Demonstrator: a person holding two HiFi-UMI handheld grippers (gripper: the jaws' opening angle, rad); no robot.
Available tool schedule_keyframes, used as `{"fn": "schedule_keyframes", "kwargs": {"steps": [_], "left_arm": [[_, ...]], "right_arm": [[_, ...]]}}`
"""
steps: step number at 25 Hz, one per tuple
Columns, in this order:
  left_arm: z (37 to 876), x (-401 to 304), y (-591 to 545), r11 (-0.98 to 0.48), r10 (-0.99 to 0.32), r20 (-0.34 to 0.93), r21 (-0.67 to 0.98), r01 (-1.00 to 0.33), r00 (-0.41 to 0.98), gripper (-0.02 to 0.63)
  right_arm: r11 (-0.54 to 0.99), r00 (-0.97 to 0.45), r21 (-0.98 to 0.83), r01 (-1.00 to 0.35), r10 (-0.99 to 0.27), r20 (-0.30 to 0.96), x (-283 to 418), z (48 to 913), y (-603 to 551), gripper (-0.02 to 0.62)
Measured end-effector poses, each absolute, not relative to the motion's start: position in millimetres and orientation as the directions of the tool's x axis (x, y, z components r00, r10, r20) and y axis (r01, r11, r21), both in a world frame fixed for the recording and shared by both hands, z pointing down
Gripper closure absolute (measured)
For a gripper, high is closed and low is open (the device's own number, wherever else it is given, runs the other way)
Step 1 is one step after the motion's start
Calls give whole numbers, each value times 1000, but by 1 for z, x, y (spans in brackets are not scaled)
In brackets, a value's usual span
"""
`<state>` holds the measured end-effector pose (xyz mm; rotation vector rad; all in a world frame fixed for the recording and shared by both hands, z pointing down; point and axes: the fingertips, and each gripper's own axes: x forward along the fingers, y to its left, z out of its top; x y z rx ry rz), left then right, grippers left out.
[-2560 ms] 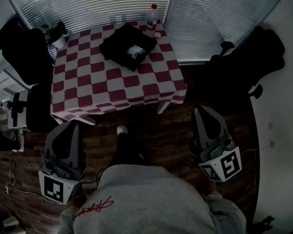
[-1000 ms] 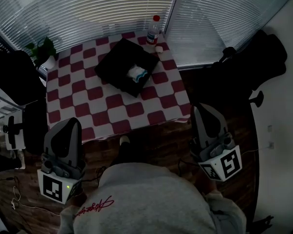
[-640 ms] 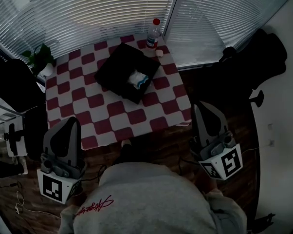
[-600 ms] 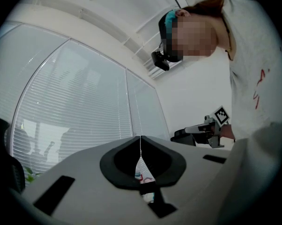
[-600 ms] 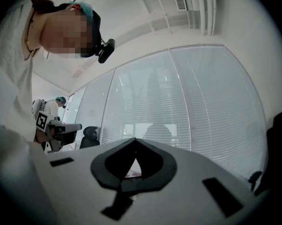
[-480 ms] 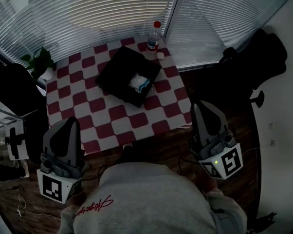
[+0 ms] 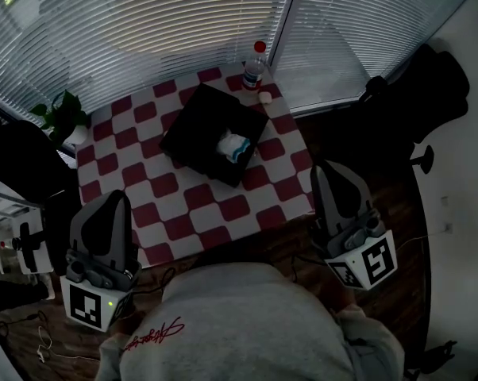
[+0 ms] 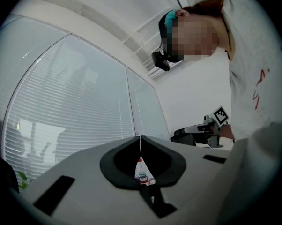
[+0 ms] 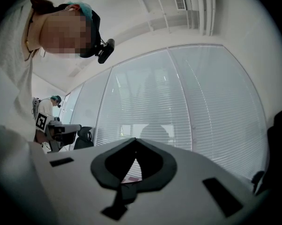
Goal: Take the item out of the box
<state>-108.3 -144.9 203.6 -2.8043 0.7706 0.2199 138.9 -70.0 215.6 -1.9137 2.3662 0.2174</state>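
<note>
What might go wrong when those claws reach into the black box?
The left gripper and right gripper are both shut; unopened, they might only shove the white and blue item around in the black box. The bottle stands just beyond the box, so a long reach could topple it.

On the worktop (image 7: pixel 175 213) the box (image 7: pixel 198 133) stands past the middle, toward 1 o'clock. The item (image 7: pixel 234 146) lies inside it, at the side toward 4 o'clock. Behind the box, at the far edge, stands a bottle (image 7: pixel 255 63), with a small object (image 7: pixel 264 97) just beside it at 5 o'clock. A plant (image 7: pixel 60 113) is at the worktop's 10 o'clock corner. The left claw (image 7: pixel 117 198) is at the 8 o'clock corner and the right claw (image 7: pixel 325 167) just beside the 4 o'clock corner.
</note>
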Motion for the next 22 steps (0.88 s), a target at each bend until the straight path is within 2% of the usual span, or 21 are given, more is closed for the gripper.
{"fn": "schedule_keyframes", "kwargs": {"steps": [14, 22], "left_arm": [[208, -99, -175, -865, -443, -183, -171, -473, 877, 588], [204, -96, -173, -850, -468, -186, -171, -498, 864, 588]], "right_arm": [[198, -202, 43, -979, -969, -140, 138, 220, -99, 584], [237, -243, 59, -970, -959, -144, 141, 214, -105, 584]]}}
